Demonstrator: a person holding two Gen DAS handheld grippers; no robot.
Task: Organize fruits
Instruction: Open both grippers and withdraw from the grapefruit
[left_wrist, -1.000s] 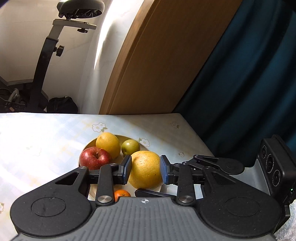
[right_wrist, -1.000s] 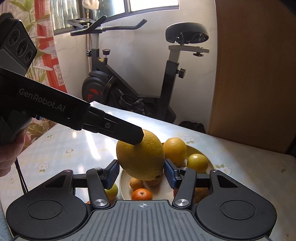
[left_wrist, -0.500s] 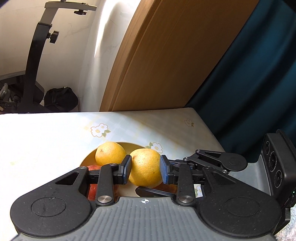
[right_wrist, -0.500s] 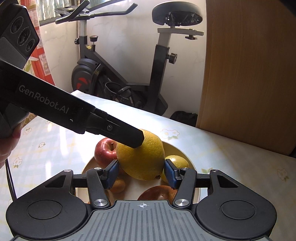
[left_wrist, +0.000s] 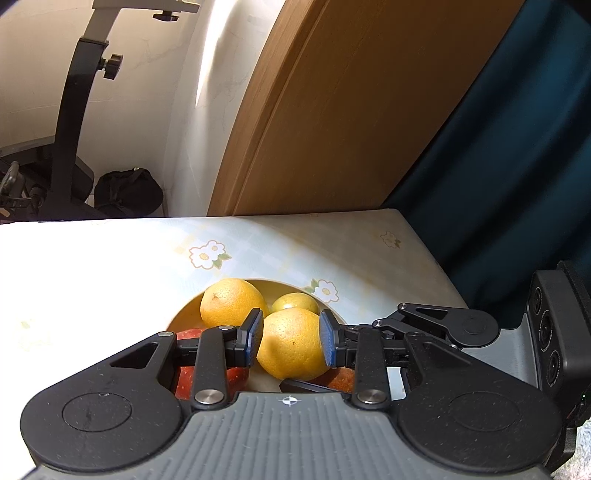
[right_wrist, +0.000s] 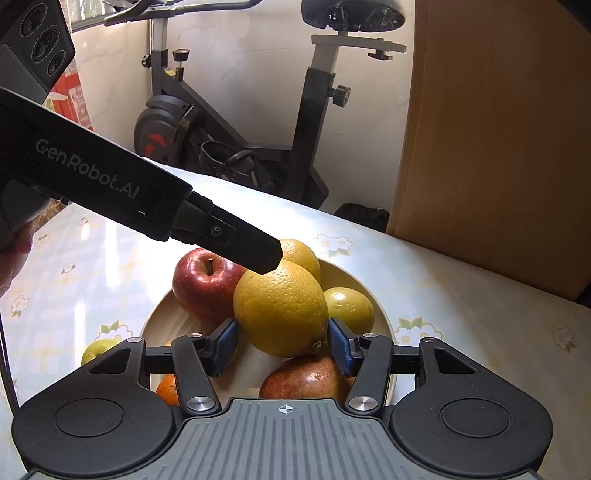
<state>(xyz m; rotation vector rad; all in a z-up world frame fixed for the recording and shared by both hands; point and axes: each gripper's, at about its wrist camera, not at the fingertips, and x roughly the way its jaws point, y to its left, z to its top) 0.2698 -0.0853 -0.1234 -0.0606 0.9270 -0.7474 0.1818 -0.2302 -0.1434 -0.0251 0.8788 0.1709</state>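
Observation:
A large yellow orange (left_wrist: 290, 343) hangs low over the cream plate (left_wrist: 184, 314), just above its pile of fruit. My left gripper (left_wrist: 291, 339) is shut on its sides. My right gripper (right_wrist: 282, 345) is shut on the same orange (right_wrist: 280, 310) from another side, and the left gripper's finger (right_wrist: 255, 251) lies on top of it. On the plate (right_wrist: 384, 325) are a red apple (right_wrist: 207, 284), a second orange (right_wrist: 301, 254), a yellow-green fruit (right_wrist: 349, 308) and a brownish apple (right_wrist: 306, 376) under the held orange.
A small green fruit (right_wrist: 98, 349) and a tangerine (right_wrist: 168, 387) lie beside the plate on the floral tablecloth (right_wrist: 461, 314). An exercise bike (right_wrist: 314, 122), a wooden door (left_wrist: 351, 110) and a dark curtain (left_wrist: 517, 166) stand past the table. A person's hand (right_wrist: 11, 266) shows at the left.
Both grippers have sunk and moved forward together with the orange, down to the plate's fruit. The plate looks nearer and larger. Over the last half second they have kept still.

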